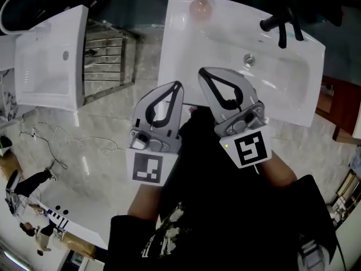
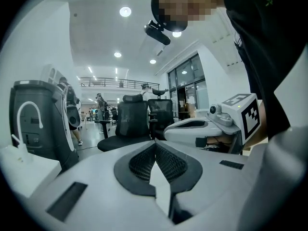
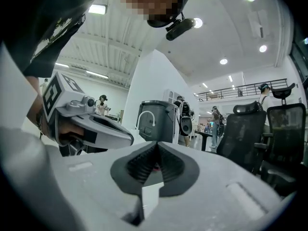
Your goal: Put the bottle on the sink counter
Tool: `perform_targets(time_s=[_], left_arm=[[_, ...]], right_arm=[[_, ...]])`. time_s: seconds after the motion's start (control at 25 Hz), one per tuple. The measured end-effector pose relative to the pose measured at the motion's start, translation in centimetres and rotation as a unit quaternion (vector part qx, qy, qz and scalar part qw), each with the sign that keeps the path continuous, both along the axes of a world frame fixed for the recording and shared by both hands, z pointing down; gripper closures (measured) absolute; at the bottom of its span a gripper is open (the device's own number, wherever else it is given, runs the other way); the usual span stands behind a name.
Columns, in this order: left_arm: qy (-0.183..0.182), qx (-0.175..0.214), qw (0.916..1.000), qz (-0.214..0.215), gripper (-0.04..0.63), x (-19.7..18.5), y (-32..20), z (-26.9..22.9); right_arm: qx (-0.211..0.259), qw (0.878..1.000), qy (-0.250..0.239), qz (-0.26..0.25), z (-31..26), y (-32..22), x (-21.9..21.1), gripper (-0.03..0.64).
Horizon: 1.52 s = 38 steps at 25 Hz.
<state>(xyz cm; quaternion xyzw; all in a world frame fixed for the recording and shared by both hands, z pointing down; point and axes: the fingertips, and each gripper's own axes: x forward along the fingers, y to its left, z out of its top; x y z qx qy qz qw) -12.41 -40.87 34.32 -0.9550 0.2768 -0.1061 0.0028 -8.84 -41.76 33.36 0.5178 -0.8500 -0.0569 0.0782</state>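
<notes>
- Claws are both held close to the person's chest, side by side: the left claw and the right claw point toward the front edge of the white sink without touching it.
- Each claw has its pads pressed together with nothing between them, so neither one carries anything.
- A pink round thing stands on the back rim of the sink, well to the left of the black faucet. It is probably the bottle seen from above, though it is too small in the head view to be sure.
- If that is right, the bottle stands on the worktop, well apart from both claws. This would explain the empty, closed claws: the placing seems done.
- The second sink and the metal rack on the left appear to have no part in the task.
</notes>
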Motion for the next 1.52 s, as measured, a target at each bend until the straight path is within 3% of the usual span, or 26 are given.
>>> perform_targets(time_s=[0.24, 0.36, 0.52, 0.76, 1.12, 1.52], left_arm=[[0.007, 0.004, 0.9999, -0.007, 0.581, -1.9, 4.0, -1.4], [0.019, 0.010, 0.9997, 0.006, 0.581, -1.3, 5.5, -2.3], [0.023, 0.016, 0.9992, 0.030, 0.581, 0.0, 7.3, -2.7], [0.027, 0.033, 0.9976, 0.054, 0.581, 2.0, 9.5, -4.0], [0.021, 0.051, 0.9950, 0.084, 0.581, 9.5, 10.9, -4.5], [0.017, 0.048, 0.9947, 0.089, 0.581, 18.4, 13.5, -4.5]], right_arm=[[-0.009, 1.000, -0.001, 0.025, -1.1, 4.9, -0.4, 0.621], [-0.010, 0.999, 0.020, 0.039, -1.1, 6.9, -0.1, 0.621], [-0.009, 0.998, 0.014, 0.068, -1.5, 9.2, 1.2, 0.621], [0.053, 0.992, -0.028, 0.112, -4.7, 12.1, 5.4, 0.621], [0.034, 0.990, 0.014, 0.134, -4.8, 13.2, 11.7, 0.623], [0.017, 0.990, 0.017, 0.138, -4.5, 16.0, 20.7, 0.623]])
